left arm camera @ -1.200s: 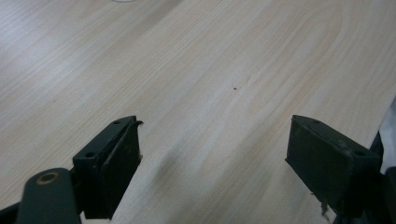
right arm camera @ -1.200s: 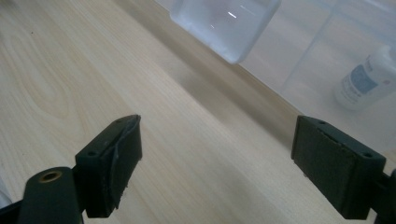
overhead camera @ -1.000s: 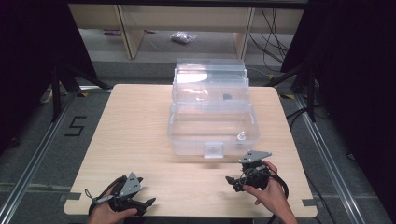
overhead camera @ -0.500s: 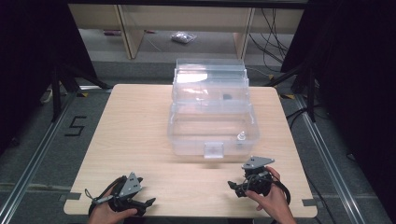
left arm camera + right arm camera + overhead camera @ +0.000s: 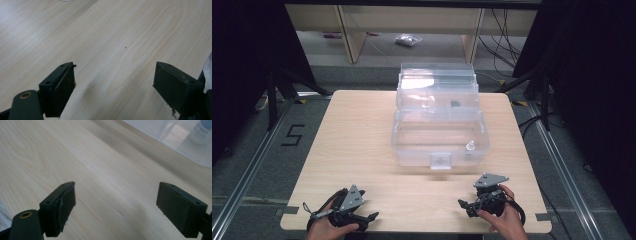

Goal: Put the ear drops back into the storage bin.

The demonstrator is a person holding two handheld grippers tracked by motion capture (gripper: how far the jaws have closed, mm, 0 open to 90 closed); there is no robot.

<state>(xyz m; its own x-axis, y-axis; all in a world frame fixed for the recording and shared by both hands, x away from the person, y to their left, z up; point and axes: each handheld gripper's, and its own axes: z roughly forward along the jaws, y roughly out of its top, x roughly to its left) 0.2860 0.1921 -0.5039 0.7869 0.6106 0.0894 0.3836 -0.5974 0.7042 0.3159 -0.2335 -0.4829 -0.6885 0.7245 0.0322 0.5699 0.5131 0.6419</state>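
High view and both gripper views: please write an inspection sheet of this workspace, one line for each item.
Surface: light wooden table, bare around the box, one tiny dark speck.
Job's things: clear plastic box, its lid open and tilted back; small white bottle inside, near the front right corner.
Clutter: a small dark item in the box's rear part, too small to tell.
Grippers: left gripper and right gripper low at the near edge, jaws wide apart, holding nothing.
Cables: black cable trails from the left gripper.
Surroundings: grey floor marked "5", wooden shelf frame behind, a bag on the floor.
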